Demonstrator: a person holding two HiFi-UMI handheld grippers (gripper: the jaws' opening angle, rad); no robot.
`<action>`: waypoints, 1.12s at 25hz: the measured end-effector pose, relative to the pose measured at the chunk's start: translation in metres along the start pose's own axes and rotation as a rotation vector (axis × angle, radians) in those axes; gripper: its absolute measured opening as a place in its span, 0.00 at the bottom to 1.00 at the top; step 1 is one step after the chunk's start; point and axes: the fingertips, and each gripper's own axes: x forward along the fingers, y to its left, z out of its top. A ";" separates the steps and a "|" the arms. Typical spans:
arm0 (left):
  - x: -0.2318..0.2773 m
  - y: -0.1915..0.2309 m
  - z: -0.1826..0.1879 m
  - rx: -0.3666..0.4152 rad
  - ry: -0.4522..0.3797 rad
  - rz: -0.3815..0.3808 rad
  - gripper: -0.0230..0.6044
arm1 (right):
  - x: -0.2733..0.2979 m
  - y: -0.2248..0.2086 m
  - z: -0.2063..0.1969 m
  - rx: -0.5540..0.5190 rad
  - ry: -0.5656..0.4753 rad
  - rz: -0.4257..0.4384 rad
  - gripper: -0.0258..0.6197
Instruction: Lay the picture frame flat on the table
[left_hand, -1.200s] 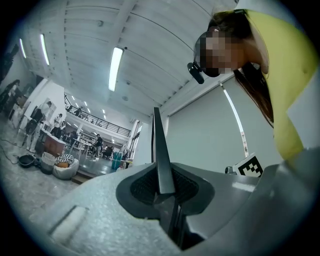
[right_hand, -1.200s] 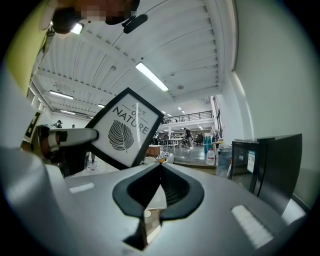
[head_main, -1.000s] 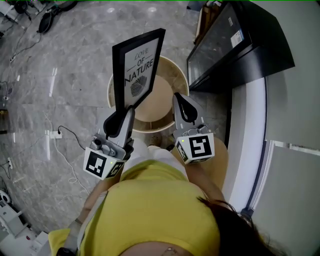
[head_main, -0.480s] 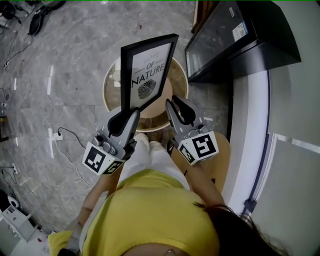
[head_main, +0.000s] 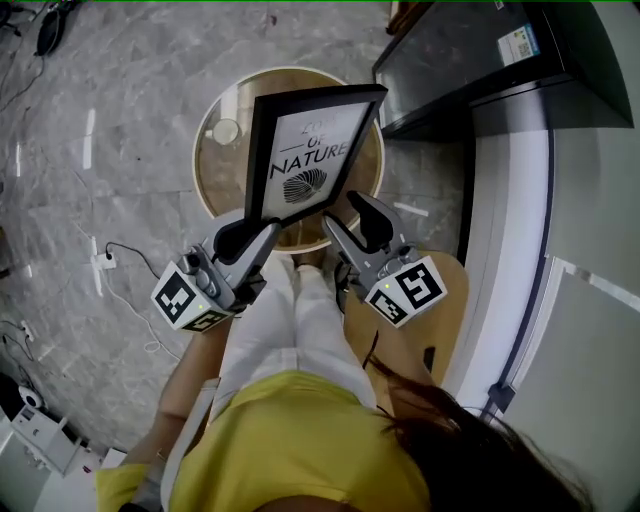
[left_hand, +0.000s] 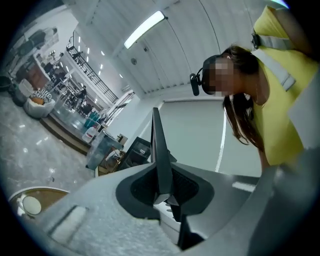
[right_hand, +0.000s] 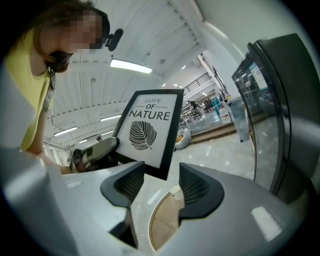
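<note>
A black picture frame (head_main: 305, 155) with a white "NATURE" leaf print hangs tilted over the round table (head_main: 222, 178). My left gripper (head_main: 262, 228) is shut on its lower left edge. In the left gripper view the frame (left_hand: 157, 145) stands edge-on between the pads of the left gripper (left_hand: 162, 192). My right gripper (head_main: 348, 215) is open beside the frame's lower right corner. Its jaws have just been opening. In the right gripper view the frame (right_hand: 150, 127) has its bottom corner at the mouth of the right gripper (right_hand: 160, 187), and neither pad touches it.
A small white disc (head_main: 226, 131) lies on the table's left part. A black glass-fronted cabinet (head_main: 470, 50) stands right of the table. A tan seat (head_main: 440, 320) is under my right gripper. A cable and socket (head_main: 100, 262) lie on the grey floor at left.
Both grippers and the frame have come down toward the table, and the frame leans flatter. The right gripper's jaws have opened and now stand by the frame's lower corner.
</note>
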 end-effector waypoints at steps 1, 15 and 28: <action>-0.003 0.004 -0.007 -0.020 0.002 -0.017 0.11 | 0.002 -0.001 -0.009 0.024 0.006 0.016 0.37; -0.048 0.029 -0.092 -0.269 0.050 -0.265 0.11 | 0.006 0.011 -0.099 0.244 -0.002 0.267 0.32; -0.071 0.083 -0.180 -0.214 0.245 -0.023 0.20 | 0.013 -0.004 -0.163 0.284 0.081 0.164 0.22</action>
